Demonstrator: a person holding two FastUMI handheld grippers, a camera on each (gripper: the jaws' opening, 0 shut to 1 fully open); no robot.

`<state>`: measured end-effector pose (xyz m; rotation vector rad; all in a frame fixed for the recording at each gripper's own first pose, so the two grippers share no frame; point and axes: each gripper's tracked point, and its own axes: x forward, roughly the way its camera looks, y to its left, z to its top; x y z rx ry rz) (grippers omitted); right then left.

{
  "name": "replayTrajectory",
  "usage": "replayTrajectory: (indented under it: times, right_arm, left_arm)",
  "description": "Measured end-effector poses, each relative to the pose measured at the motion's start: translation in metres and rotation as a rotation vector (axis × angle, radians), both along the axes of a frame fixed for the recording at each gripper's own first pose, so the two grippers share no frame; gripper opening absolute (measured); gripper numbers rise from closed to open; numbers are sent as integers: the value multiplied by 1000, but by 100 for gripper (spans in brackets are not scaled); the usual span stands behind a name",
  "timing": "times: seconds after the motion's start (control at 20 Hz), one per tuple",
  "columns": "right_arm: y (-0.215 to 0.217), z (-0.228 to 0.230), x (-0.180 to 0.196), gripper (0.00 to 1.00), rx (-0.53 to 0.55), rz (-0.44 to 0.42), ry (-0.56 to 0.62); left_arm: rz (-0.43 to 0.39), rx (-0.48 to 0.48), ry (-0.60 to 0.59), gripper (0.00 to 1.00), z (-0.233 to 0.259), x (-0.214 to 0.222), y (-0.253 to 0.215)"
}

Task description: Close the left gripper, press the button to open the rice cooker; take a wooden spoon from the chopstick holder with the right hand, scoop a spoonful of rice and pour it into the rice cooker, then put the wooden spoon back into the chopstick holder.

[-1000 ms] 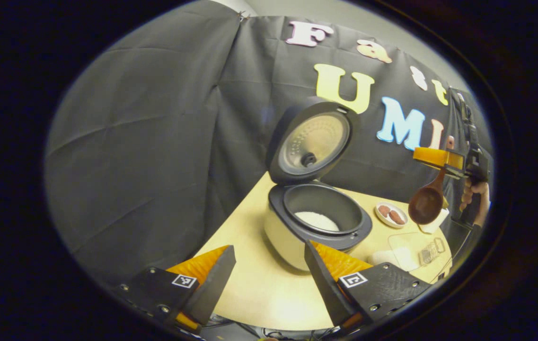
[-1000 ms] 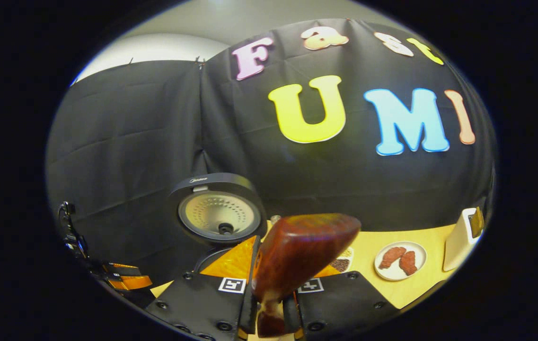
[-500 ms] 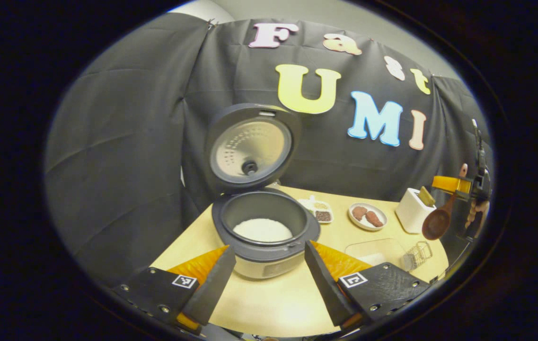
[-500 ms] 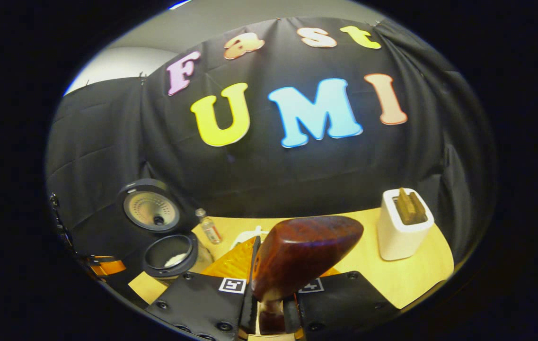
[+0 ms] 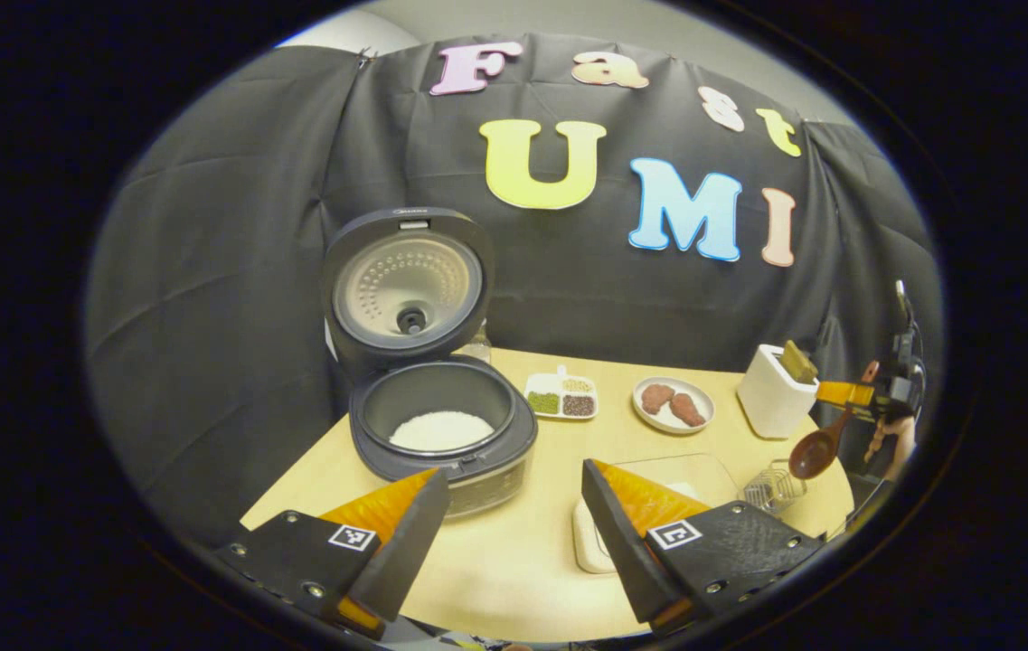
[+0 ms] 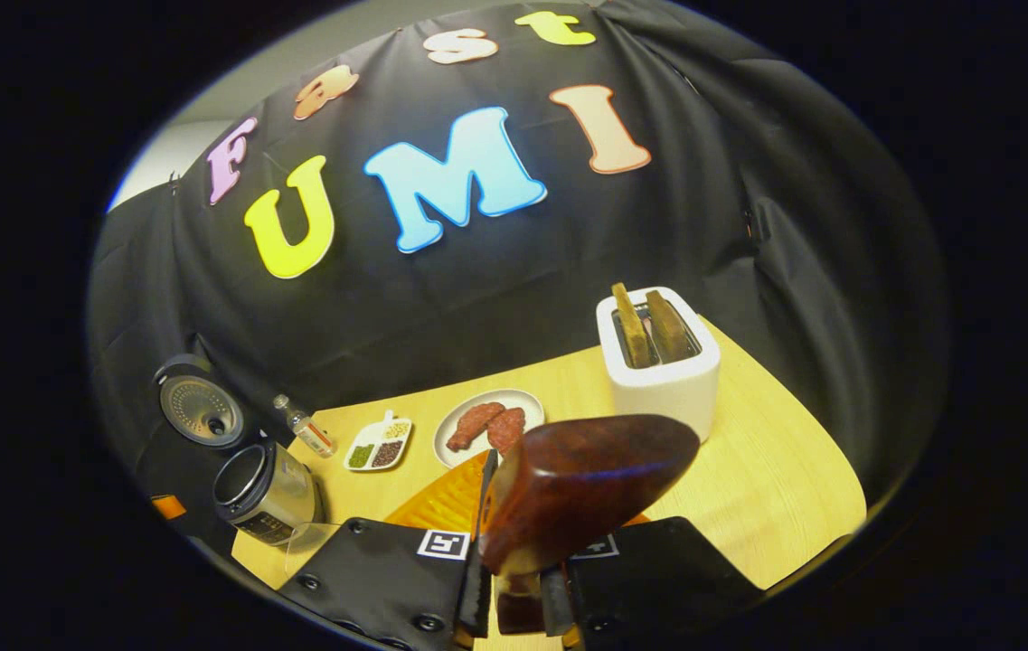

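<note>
**Spoon heads back**

Swung away from the cooker [image 5: 441,425], the right claw [image 6: 518,588] now faces the toaster [image 6: 658,362], clamped on the spoon [image 6: 586,488] at its neck. Stiff, light wood; likely secure held there. Left claw [image 5: 514,524] hovers open over the table [image 5: 514,579].

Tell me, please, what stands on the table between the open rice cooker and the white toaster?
In the left gripper view, between the rice cooker and the toaster stand a small divided dish of grains and a plate with two brown pieces.
</note>
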<state>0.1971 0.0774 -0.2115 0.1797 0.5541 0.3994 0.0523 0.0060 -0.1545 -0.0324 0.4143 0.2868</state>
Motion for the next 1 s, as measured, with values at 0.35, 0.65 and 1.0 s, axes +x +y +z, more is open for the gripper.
replayTrajectory:
  times: [0.35, 0.65, 1.0]
  right_arm:
    - [-8, -79, -1, 21, 41, -15, 205]
    - [-8, -93, -15, 22, 42, -49, 251]
    - [-34, -58, -36, 98, 1, -142, 178]
  left_arm:
    - [113, 16, 6, 93, 8, -23, -23]
    - [107, 41, -12, 93, 42, -20, -6]
    - [69, 70, -100, 93, 91, 23, 51]
